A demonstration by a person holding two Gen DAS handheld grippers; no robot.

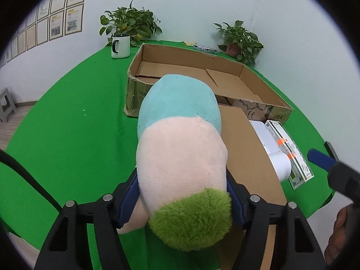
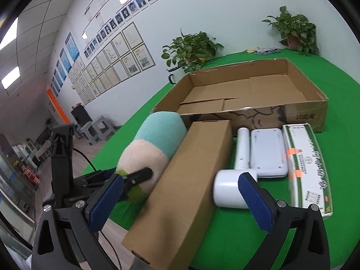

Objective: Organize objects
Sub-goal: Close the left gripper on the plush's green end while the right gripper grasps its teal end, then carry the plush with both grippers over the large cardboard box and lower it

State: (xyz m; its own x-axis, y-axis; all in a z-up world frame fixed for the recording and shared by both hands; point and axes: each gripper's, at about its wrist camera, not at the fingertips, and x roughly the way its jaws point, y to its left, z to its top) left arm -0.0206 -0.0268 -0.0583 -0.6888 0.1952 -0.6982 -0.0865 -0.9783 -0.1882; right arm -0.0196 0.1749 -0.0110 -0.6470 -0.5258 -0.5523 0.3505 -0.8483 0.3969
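Observation:
My left gripper is shut on a plush toy with a teal end, a pink middle and a green tuft. It holds the toy in front of the open cardboard tray. The right wrist view shows the toy gripped by the left gripper, left of a long closed brown box. My right gripper is open and empty, its blue pads astride the brown box's near part. A white device and a green-and-white carton lie to the right.
The green table holds a white mug and two potted plants at the back. The cardboard tray has only loose flaps inside. The table edge and a floor with grey stools lie to the left.

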